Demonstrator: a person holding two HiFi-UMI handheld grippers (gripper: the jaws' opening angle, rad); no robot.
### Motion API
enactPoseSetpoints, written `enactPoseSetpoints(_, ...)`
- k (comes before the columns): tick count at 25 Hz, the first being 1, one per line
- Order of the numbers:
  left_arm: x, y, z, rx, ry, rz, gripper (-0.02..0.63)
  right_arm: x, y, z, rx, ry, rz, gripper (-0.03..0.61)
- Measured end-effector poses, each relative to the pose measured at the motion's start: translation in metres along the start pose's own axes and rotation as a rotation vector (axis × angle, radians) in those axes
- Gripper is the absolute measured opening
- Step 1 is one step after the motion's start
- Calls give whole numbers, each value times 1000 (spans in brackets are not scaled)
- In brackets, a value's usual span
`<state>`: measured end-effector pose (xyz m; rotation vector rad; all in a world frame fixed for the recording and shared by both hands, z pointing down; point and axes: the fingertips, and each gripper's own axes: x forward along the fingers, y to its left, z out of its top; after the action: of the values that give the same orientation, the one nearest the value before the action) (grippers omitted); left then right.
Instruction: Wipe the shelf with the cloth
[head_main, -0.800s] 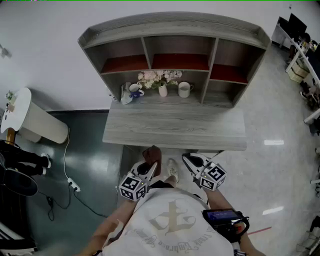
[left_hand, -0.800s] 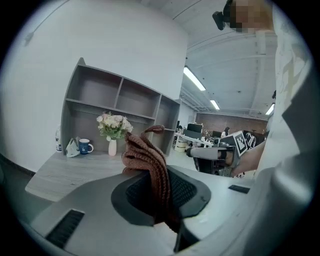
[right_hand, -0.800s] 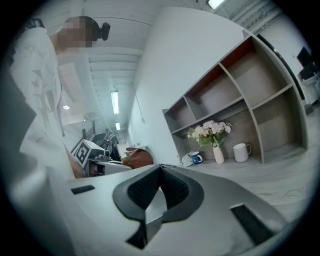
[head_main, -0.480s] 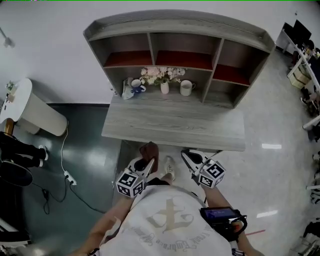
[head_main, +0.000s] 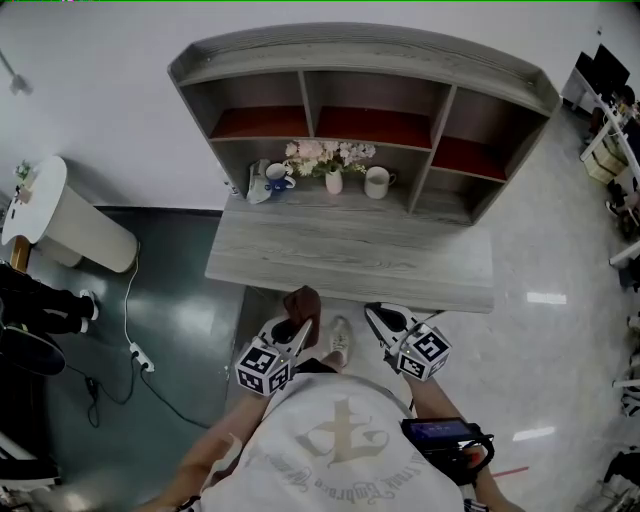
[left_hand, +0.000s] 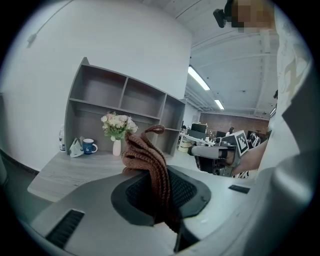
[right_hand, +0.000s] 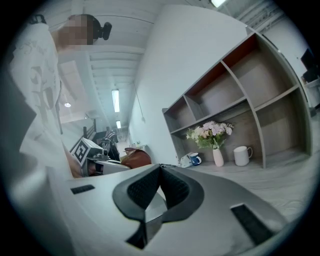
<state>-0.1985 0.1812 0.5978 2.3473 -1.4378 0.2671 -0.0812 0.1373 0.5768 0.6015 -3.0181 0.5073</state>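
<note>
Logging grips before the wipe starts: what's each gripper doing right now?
The left gripper is shut on the brown cloth.
The right gripper is shut, nothing between its jaws.

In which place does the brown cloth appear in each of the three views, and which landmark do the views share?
Head view: the brown cloth is at lower centre, just before the front edge of the shelf, held in the left gripper.
Left gripper view: the cloth is at centre, clamped between the jaws.
Right gripper view: the cloth is left of centre, beyond the jaws.
Shared landmark: the flower vase.
</note>
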Motion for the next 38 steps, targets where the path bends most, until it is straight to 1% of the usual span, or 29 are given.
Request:
enactPoseSetpoints(5, 16, 20, 8, -11, 8, 18, 69, 14, -20, 8, 9, 0, -4, 5)
enactPoseSetpoints(10, 42, 38, 25, -3, 6, 14, 69, 30, -47, 18, 12, -6, -12, 5)
enactPoseSetpoints(16, 70, 60, 48, -14, 4, 3, 69, 49, -78, 33, 17, -9, -31, 5)
enactPoseSetpoints(26, 109, 100, 73, -28, -9, -7, 69, 79, -121, 52, 15, 8, -60, 5)
enactPoseSetpoints(38, 150, 158, 106, -36, -26, 16, 69, 120, -175, 81, 3, -7, -92, 5)
